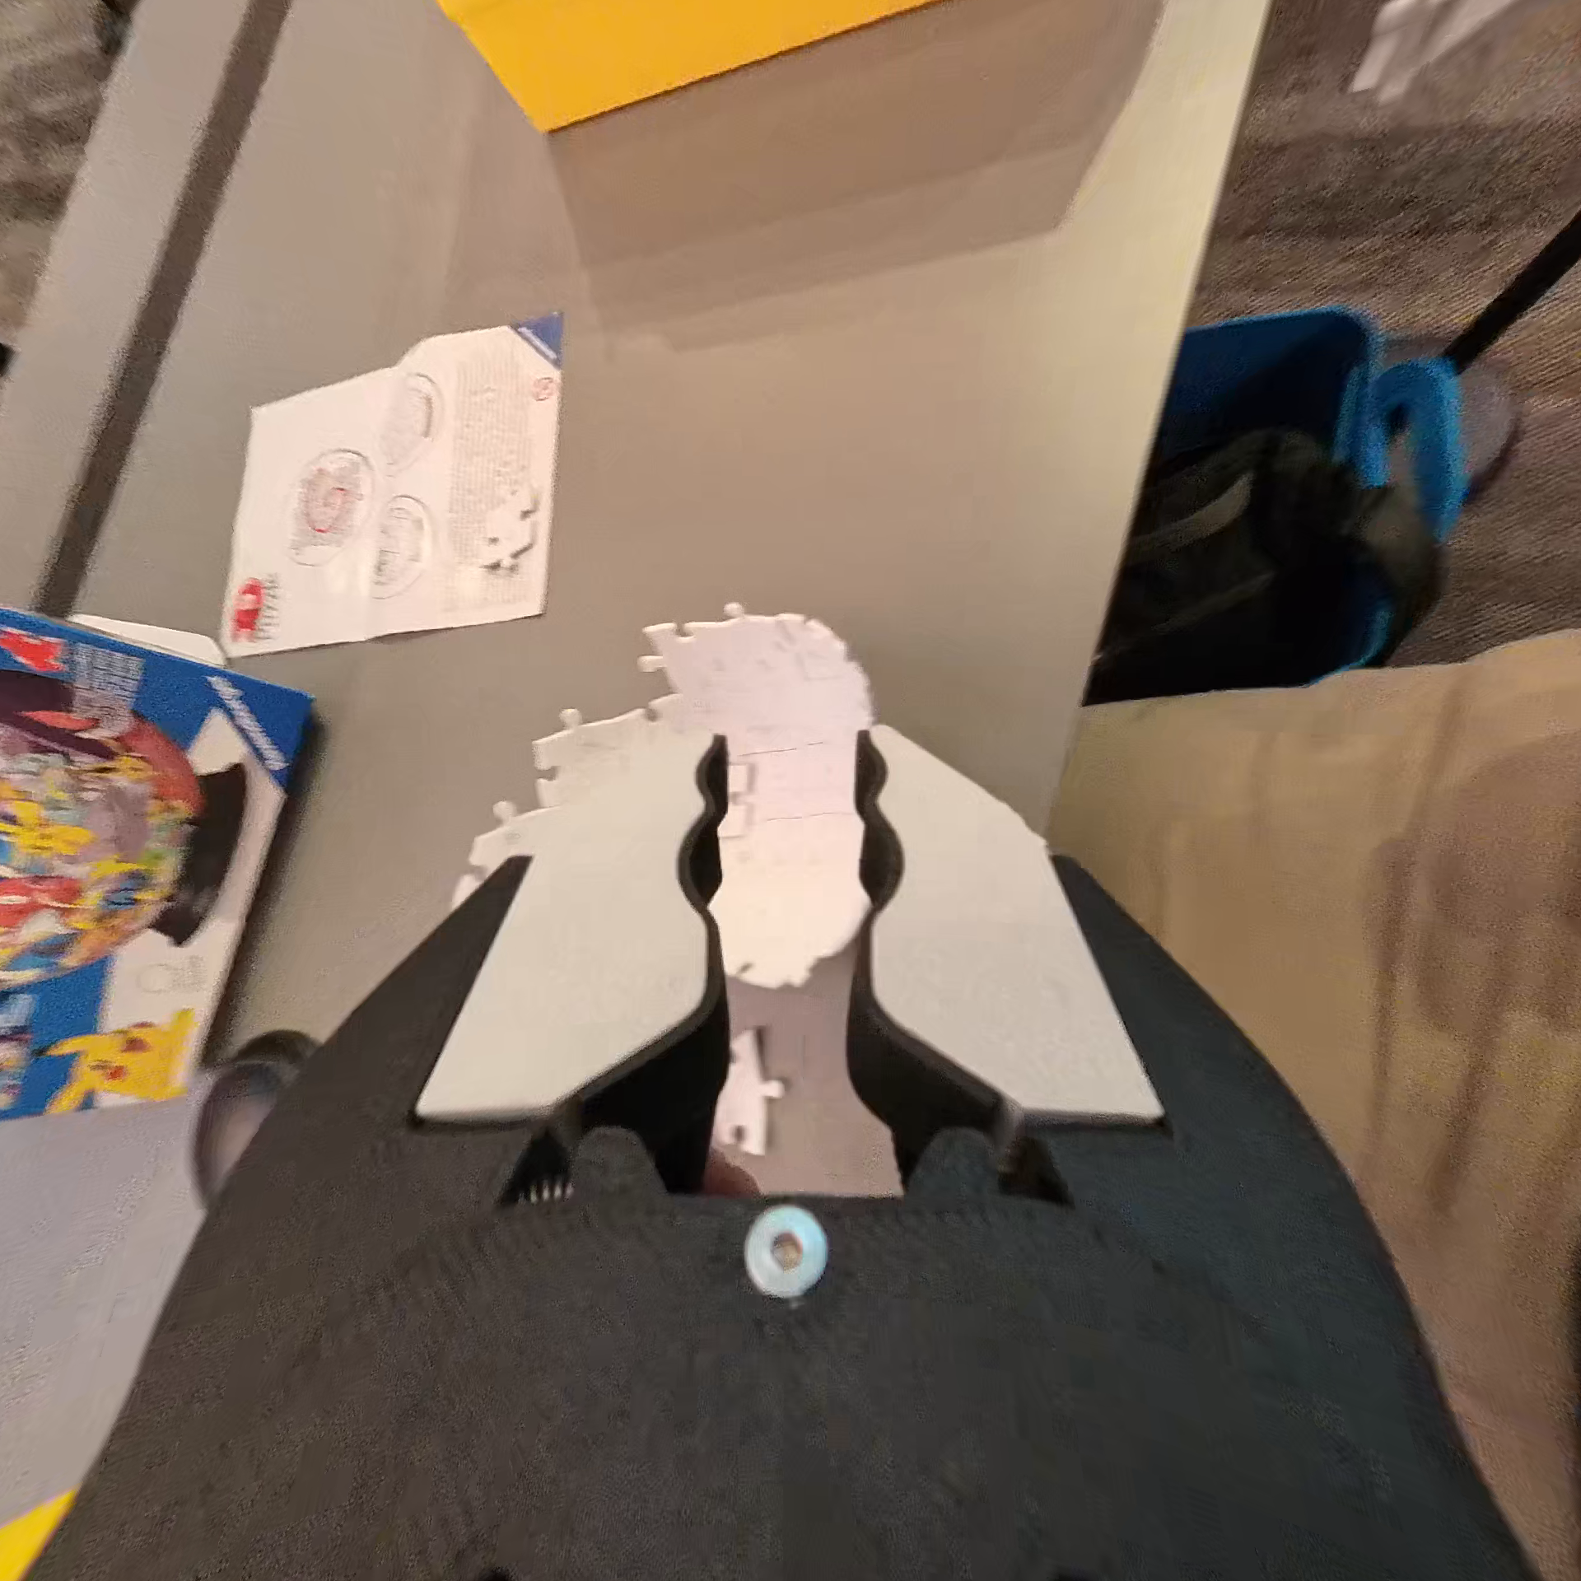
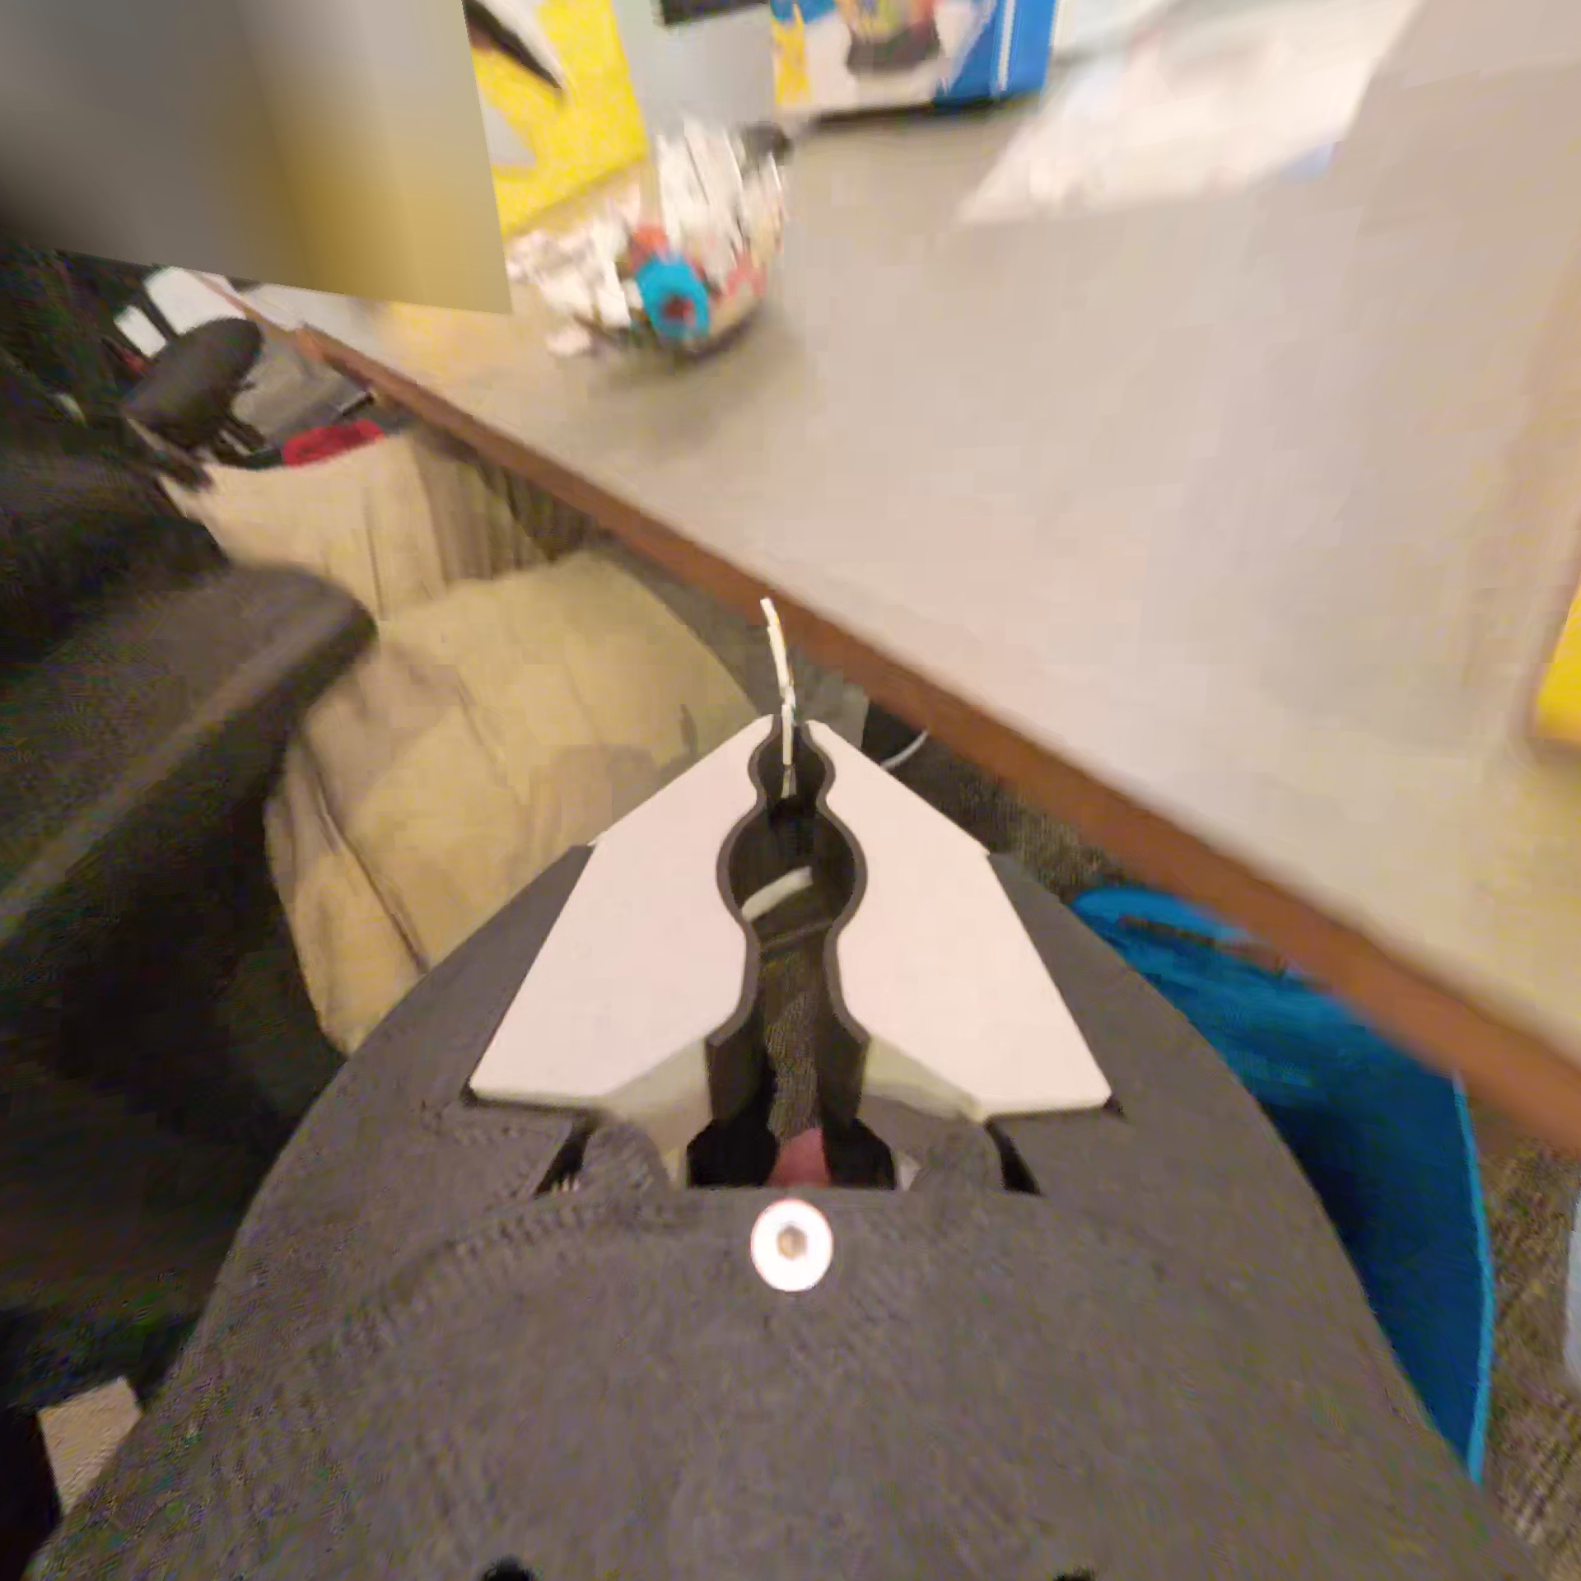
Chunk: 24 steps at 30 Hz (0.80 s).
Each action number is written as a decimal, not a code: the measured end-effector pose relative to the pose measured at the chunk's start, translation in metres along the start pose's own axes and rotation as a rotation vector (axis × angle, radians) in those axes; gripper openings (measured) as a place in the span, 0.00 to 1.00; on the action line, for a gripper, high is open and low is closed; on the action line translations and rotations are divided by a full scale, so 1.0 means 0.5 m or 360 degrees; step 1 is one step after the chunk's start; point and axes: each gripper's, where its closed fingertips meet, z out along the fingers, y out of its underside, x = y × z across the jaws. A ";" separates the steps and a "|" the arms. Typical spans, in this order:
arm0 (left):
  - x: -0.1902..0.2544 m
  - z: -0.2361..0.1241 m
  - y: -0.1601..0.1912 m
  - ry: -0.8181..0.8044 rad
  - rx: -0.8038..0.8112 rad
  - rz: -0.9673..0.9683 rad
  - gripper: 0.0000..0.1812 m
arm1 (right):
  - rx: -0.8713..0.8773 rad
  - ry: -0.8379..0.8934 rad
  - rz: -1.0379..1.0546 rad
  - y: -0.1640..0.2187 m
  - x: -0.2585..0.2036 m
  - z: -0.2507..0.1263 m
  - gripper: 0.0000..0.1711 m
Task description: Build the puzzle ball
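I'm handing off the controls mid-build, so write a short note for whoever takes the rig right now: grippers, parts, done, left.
Left gripper: shut on the curved white section of joined puzzle pieces, held above the grey table.
Right gripper: shut on a thin white puzzle piece, seen edge-on, out past the table edge.
On the table: a blurred bowl-shaped part of the colourful ball, the folded white instruction sheet, the blue picture box.
Done: one section joined.
Left: probably fit the piece to the section, then join the ball part.
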 end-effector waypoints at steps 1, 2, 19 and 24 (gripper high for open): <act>0.011 -0.004 -0.004 -0.0001 0.0017 -0.0057 0.15 | -0.0018 -0.0016 -0.0034 -0.036 -0.005 0.016 0.00; 0.025 -0.004 -0.004 0.0008 0.0024 -0.0121 0.16 | -0.0043 -0.0049 -0.0064 -0.066 -0.013 0.037 0.00; 0.081 0.060 0.060 -0.0068 0.0051 -0.0305 0.26 | -0.0449 -0.0332 -0.0055 -0.219 -0.066 0.288 0.00; 0.105 0.072 0.060 0.0005 0.0062 -0.0204 0.27 | -0.0520 -0.0266 0.0078 -0.190 -0.073 0.285 0.00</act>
